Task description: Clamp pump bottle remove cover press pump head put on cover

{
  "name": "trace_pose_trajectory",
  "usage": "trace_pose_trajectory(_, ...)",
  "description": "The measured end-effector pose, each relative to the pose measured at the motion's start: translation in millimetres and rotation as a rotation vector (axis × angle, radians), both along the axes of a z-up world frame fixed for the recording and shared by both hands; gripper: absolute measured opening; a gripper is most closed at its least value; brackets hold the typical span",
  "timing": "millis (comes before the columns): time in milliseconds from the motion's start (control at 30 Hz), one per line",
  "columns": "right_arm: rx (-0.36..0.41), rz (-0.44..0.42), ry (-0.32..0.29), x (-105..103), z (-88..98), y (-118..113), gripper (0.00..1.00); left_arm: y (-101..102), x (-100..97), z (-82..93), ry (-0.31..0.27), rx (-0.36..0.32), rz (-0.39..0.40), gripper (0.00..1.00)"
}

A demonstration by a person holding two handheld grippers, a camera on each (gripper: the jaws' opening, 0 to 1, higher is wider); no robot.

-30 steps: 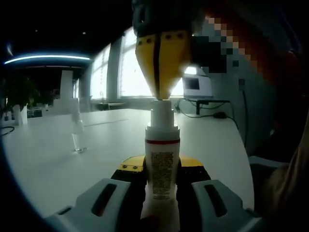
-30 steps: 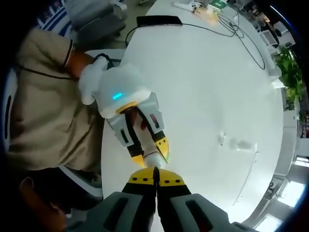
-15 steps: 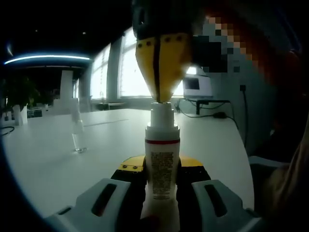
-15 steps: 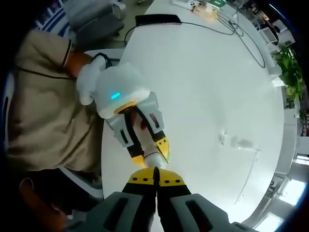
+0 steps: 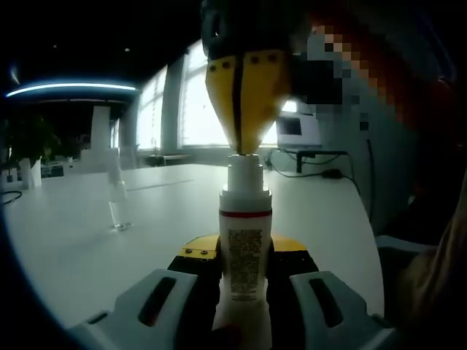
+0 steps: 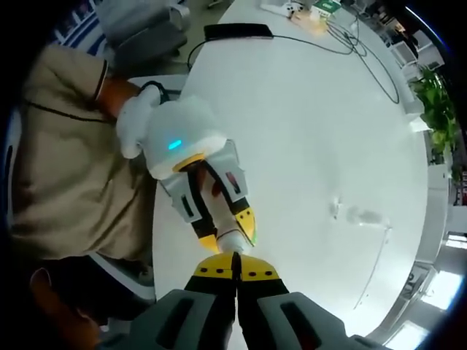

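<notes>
The left gripper [image 5: 244, 273] has its jaws clamped on the body of the pump bottle [image 5: 245, 248], holding it upright just above the white table [image 5: 146, 219], near the edge where the person sits. The right gripper [image 5: 244, 142] comes straight down from above with its yellow-tipped jaws pressed together, nothing between them, and the tips meet the top of the pump head [image 5: 244, 171]. In the right gripper view the same closed tips [image 6: 235, 264] sit directly over the head [image 6: 235, 240], with the left gripper [image 6: 222, 219] below it. The clear cover [image 5: 117, 197] stands on the table, well apart from the bottle, so the job looks to be at the pressing step, with capping still to come. To press well, the push should run straight down the bottle's long axis with the tips centred on the head, since an off-centre push could slide off the small top or tip the bottle in its clamp. The left grip should stay firm and low on the body so it takes the load. Cables [image 6: 365, 55] and a potted plant [image 6: 438, 109] sit at the far side of the table
</notes>
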State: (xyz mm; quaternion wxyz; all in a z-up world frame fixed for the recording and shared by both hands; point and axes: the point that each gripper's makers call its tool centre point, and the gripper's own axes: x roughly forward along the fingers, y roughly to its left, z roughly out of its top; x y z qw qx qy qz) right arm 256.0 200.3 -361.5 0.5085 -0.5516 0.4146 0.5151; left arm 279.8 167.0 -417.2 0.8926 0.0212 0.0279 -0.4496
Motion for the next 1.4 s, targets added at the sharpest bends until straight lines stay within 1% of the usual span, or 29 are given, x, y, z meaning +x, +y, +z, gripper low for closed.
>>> trace_pose_trajectory(233,0.028,0.008,0.003,1.2,5.5,0.8,0.00,0.1,0.0,0.0,0.002,-0.001,0.000,0.14)
trace_pose_trajectory(567,-0.011,0.025,-0.011,3.1,4.3,2.4,0.00,0.3,0.1,0.0,0.004,-0.001,0.000,0.14)
trace_pose_trajectory(967,0.020,-0.013,0.004,7.3,5.5,0.2,0.00,0.3,0.3,-0.1,0.004,-0.001,0.000,0.14)
trace_pose_trajectory(1267,0.018,-0.001,-0.021,4.7,5.4,0.8,0.00,0.5,0.5,0.2,0.001,0.001,0.002,0.14)
trace_pose_trajectory(1400,0.008,0.000,-0.022,3.4,5.2,0.9,0.00,0.3,0.2,0.4,0.001,0.001,0.002,0.14)
